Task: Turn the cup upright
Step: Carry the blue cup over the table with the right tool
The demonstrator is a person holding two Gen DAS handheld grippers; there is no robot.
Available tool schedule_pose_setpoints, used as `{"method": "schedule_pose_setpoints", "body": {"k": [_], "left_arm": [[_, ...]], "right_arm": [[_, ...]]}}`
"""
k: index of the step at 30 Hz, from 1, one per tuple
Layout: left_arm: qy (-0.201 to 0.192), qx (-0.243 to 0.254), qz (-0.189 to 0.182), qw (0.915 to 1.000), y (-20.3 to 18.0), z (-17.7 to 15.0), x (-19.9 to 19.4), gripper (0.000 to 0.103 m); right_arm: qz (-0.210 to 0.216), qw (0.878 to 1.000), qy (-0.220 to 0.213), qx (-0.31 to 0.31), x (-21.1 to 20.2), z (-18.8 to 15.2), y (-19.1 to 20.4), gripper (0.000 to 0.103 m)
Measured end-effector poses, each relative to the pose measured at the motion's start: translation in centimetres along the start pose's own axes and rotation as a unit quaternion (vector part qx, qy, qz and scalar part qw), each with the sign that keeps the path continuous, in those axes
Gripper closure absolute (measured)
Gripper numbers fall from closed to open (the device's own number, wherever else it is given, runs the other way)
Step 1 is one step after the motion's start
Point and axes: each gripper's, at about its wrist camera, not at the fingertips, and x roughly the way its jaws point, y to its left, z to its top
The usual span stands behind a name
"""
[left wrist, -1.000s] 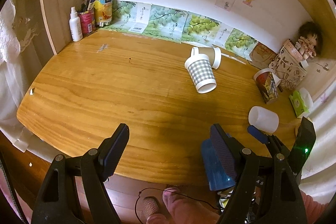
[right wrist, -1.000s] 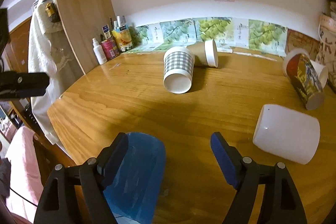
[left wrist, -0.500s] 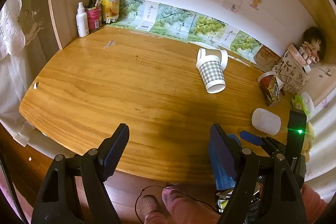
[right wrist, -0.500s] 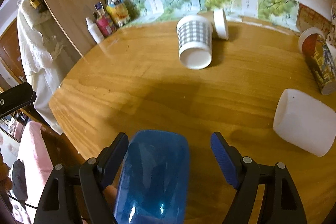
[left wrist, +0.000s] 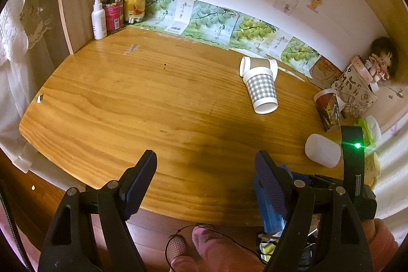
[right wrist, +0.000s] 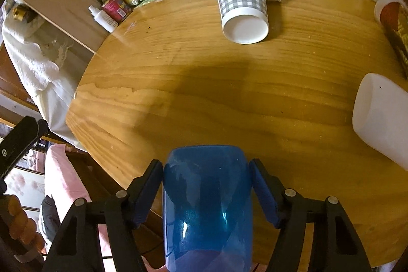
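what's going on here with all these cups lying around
A person with a handheld gripper in each hand is working at a wooden table. The right gripper has its fingers against both sides of a blue cup at the near table edge. The left gripper is open and holds nothing. A checked cup, a brown paper cup, a white cup and a red printed cup lie on their sides.

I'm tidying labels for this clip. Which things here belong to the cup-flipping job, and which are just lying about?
Job: blue cup between the right gripper fingers; left gripper, open and idle.

Lying about: gingham cup, white cup, printed cup, spray bottle, doll, all on the table.
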Motion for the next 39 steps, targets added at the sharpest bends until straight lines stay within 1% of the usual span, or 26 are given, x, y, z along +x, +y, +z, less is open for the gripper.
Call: {"method": "schedule_pose_setpoints", "body": {"k": [2,6,9,12,14,17,22,25,31,39], "left_arm": [[-0.002,0.002,0.001,1.0000,-0.1,0.1,-0.1,0.021],[-0.007,0.003,0.002,1.0000,-0.2,0.1,-0.2,0.021],[-0.006,0.001,0.004,1.0000,-0.2,0.2,-0.1,0.021],[-0.005,-0.001,0.004,1.0000,-0.3,0.2,-0.1,0.021],[-0.004,0.000,0.004,1.0000,-0.3,0.2,-0.1,0.021],[-0.003,0.003,0.005,1.0000,-0.6,0.2,0.0,0.021],[0.000,0.008,0.003,1.0000,-0.9,0.1,0.2,0.021],[0.003,0.010,0.003,0.9999,-1.0,0.2,0.4,0.021],[0.006,0.009,0.000,0.9999,-1.2,0.1,0.4,0.021],[0.002,0.004,-0.004,1.0000,-1.4,0.0,0.3,0.021]], "right_arm": [[0.008,1.000,-0.011,0.004,-0.3,0.2,-0.3,0.033],[0.023,0.998,-0.050,0.006,-1.6,0.5,-1.0,0.033],[0.022,0.996,-0.084,-0.007,-2.4,0.6,-1.1,0.033],[0.021,0.991,-0.126,-0.031,-3.5,0.4,-0.8,0.033],[0.021,0.989,-0.141,-0.041,-3.8,0.4,-0.8,0.033],[0.013,0.988,-0.146,-0.044,-3.7,0.6,-0.8,0.033],[0.013,0.988,-0.149,-0.040,-3.5,0.8,-1.0,0.033],[0.007,0.990,-0.133,-0.036,-3.1,1.1,-1.2,0.033],[-0.017,0.994,-0.104,-0.032,-2.1,1.4,-1.5,0.033],[-0.022,0.997,-0.069,-0.030,-1.3,2.0,-2.2,0.033]]}}
